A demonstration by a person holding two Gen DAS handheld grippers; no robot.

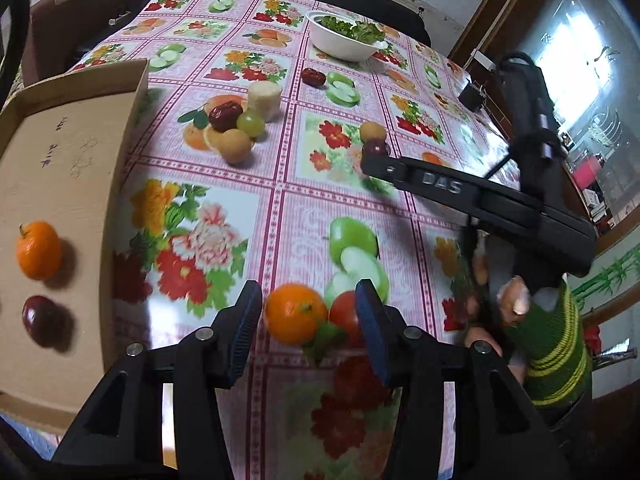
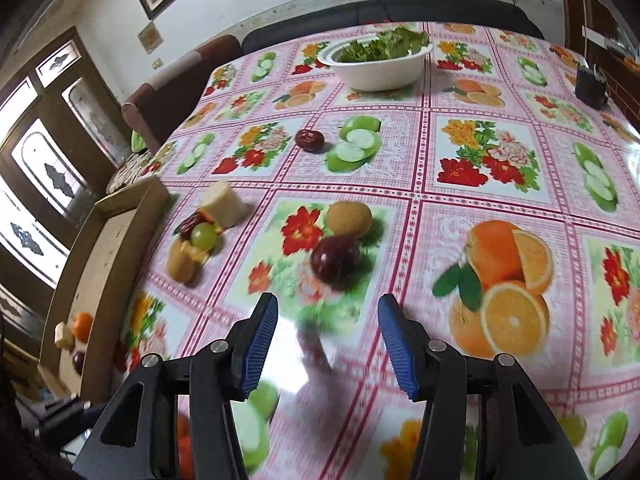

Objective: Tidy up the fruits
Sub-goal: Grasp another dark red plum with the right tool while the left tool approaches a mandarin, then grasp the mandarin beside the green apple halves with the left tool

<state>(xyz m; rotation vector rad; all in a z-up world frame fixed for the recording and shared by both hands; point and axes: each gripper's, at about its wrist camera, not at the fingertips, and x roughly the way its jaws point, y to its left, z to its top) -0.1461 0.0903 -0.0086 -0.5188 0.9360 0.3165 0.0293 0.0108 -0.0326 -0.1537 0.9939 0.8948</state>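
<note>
We count the loose fruit on the worktop (image 1: 280, 208), which is covered by a pink oilcloth printed with fruit and flowers. In the cardboard tray (image 1: 72, 152) at the left edge we see two pieces from the left wrist view — one orange (image 1: 39, 250) and one dark red plum (image 1: 44, 320); the right wrist view shows a third, pale piece there too. Out on the cloth: one cluster of five, namely a pale cut chunk (image 1: 264, 98), a wrinkled red date (image 1: 225, 115), a green grape (image 1: 251, 123), a tan round fruit (image 1: 236, 145) and, by the right wrist view, a small orange bit we cannot identify. A second date (image 1: 314, 77) lies alone farther back. A pair sits touching near the middle: one tan-green fruit (image 2: 349, 219) and one dark plum (image 2: 334, 262). Closest to the left claw (image 1: 309, 322) are one orange (image 1: 295, 313) and one red tomato-like fruit (image 1: 346, 314), side by side. The left claw stands partly apart with those two fruits seen between its blue pads (image 1: 246, 332); whether the pads touch them we cannot tell. The right claw (image 2: 328, 344) is spread, empty, hovering above the cloth just short of the plum pair. One white bowl (image 1: 344, 42) of greens stands at the far side.
</note>
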